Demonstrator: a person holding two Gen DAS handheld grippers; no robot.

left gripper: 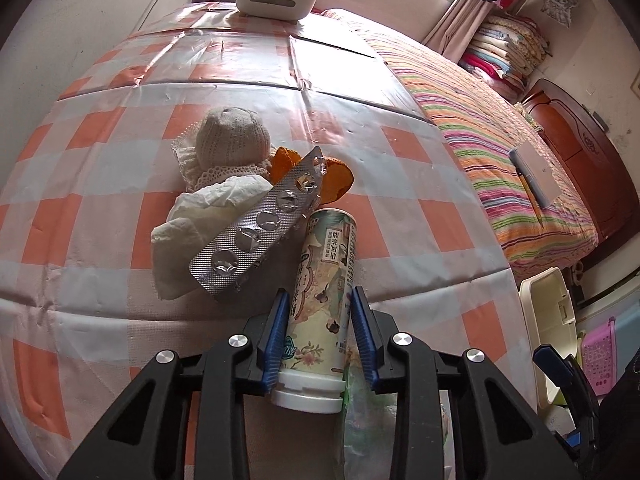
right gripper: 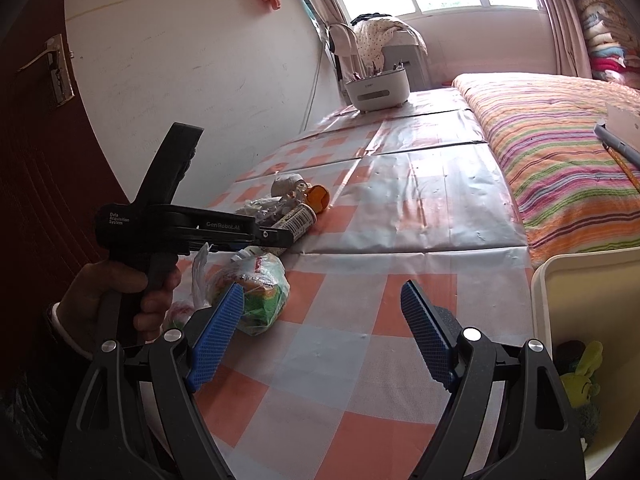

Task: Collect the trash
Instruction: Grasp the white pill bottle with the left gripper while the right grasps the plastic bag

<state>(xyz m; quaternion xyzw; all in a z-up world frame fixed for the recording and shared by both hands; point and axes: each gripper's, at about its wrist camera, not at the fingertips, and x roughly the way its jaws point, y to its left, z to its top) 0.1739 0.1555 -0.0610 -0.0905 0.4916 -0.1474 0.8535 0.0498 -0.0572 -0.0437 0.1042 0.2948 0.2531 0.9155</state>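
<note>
We're on the pickup step: left gripper [left gripper: 320, 320] clamps the bottle [left gripper: 322, 280] lying on the table [left gripper: 100, 240]; right gripper [right gripper: 324, 332] gapes empty. Next we lift & carry it to the bin [right gripper: 580, 276].

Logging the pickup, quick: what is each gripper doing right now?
Left gripper: fingers closed on the printed bottle.
Right gripper: open, holding nothing.
</note>
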